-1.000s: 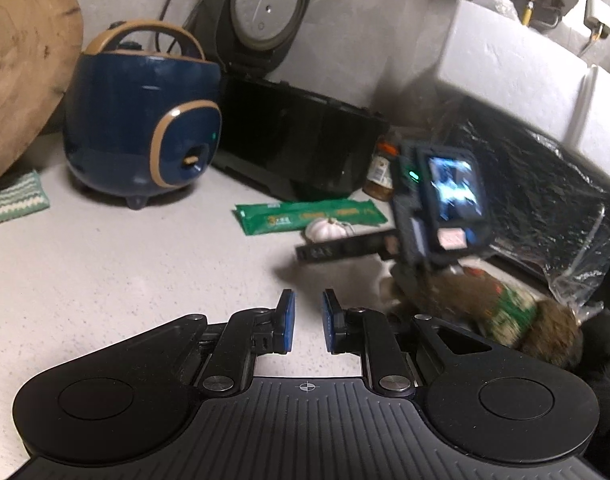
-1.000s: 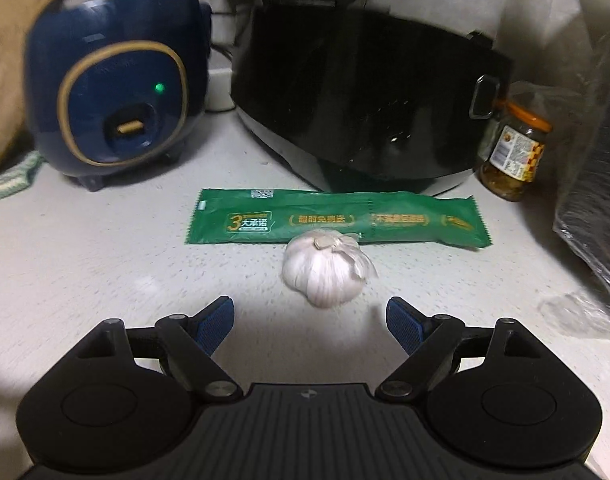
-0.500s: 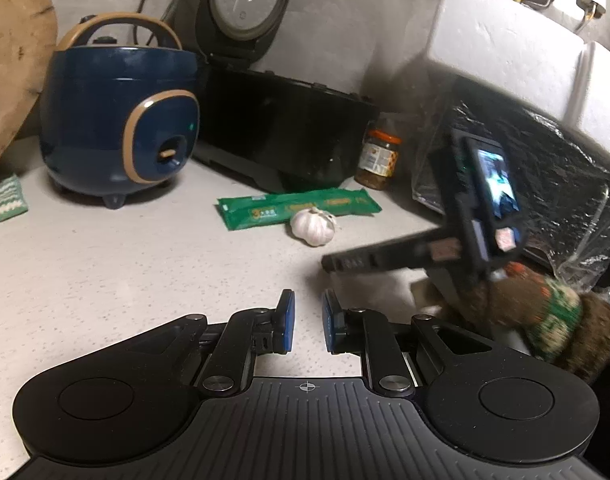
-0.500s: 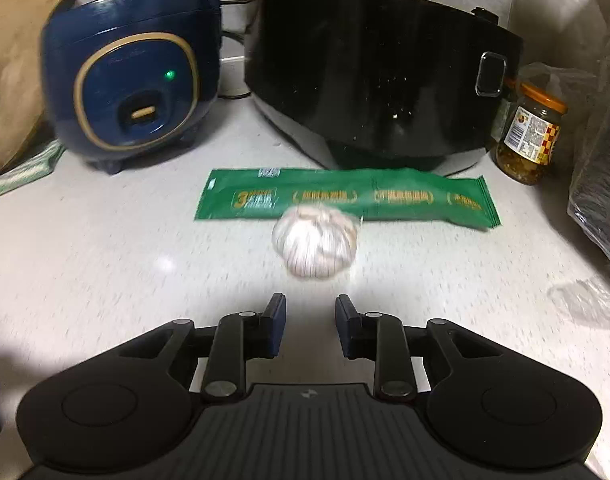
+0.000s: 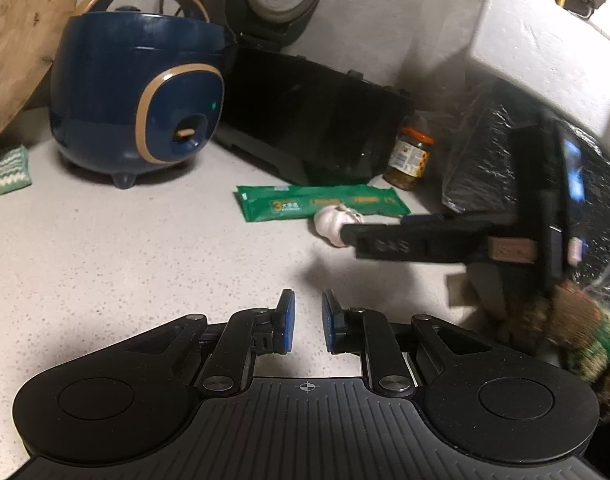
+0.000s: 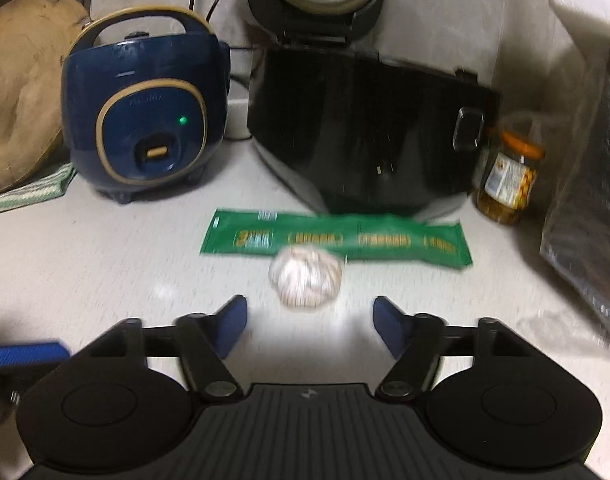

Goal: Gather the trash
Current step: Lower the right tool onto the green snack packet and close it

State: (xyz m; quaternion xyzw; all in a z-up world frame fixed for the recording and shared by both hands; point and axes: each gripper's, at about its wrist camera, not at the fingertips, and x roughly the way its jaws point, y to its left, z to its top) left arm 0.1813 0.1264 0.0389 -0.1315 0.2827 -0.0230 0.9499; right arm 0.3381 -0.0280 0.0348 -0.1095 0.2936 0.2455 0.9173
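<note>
Right gripper jaws opening, nothing between them; garlic sits just ahead on the counter, touching the green wrapper. We center, then close gently. Left gripper nearly closed, empty.

Flat green wrapper on counter, white garlic bulb touching its front edge.

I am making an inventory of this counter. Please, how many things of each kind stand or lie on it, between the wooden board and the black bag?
Cookers: 2, blue cooker and black cooker
Green packets: 1, green packet
Garlic bulbs: 1, garlic bulb
Glass jars: 1, glass jar
Striped cloths: 1, striped cloth
Total: 6
</note>
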